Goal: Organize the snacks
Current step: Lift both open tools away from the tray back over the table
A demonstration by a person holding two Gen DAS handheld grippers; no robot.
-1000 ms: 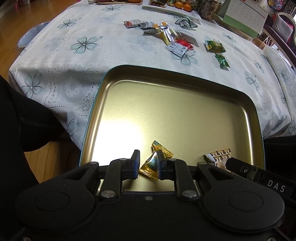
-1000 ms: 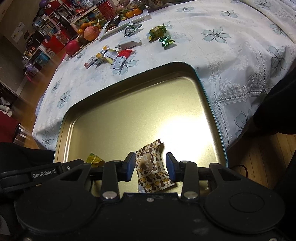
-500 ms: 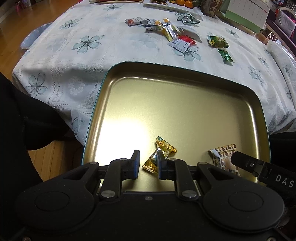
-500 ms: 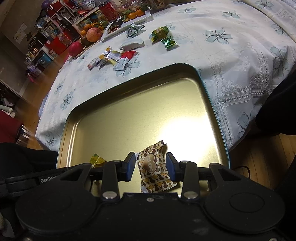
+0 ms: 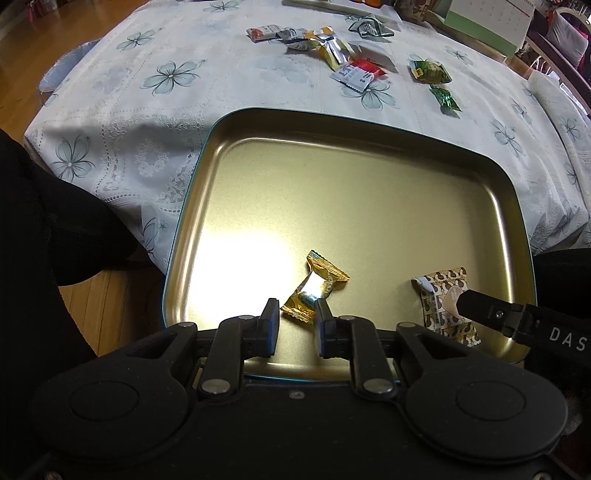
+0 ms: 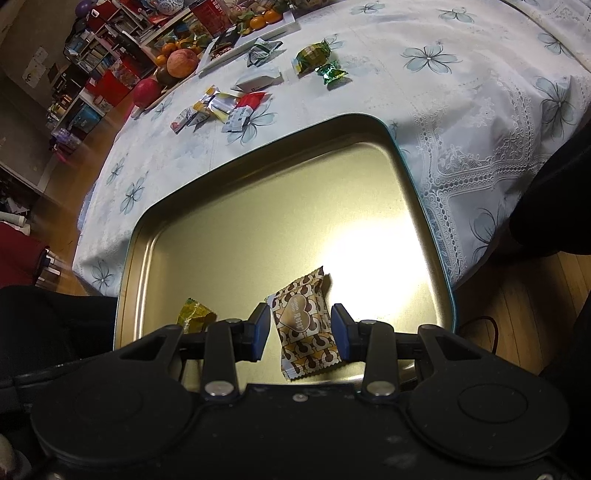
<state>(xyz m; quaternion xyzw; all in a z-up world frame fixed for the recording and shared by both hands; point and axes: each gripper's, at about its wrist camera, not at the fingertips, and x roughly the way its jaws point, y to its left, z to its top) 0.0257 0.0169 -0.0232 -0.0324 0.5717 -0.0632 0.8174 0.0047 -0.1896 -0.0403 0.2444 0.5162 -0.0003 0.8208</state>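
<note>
A gold metal tray [image 5: 369, 206] [image 6: 280, 206] sits at the near edge of the table. A gold-wrapped candy [image 5: 314, 288] [image 6: 194, 314] lies on its floor, just ahead of my left gripper [image 5: 295, 325], which is open and empty above it. A brown-and-cream patterned snack packet [image 6: 303, 325] [image 5: 443, 306] lies in the tray between the fingers of my right gripper [image 6: 301, 334], which is open and not touching it. Several more wrapped snacks [image 5: 332, 51] [image 6: 225, 107] and green candies [image 5: 436, 81] [image 6: 317, 61] lie on the tablecloth beyond the tray.
The floral tablecloth [image 5: 147, 110] drapes over the table's near edge. Fruit and a white tray [image 6: 207, 55] stand at the far side, a green calendar box [image 5: 484, 22] at the back. Cluttered shelves [image 6: 85, 74] and wooden floor [image 6: 517, 314] surround the table.
Both grippers have drawn back and up from the tray. The left one has opened and let the gold candy drop onto the tray floor. The patterned packet lies loose between the right fingers.
</note>
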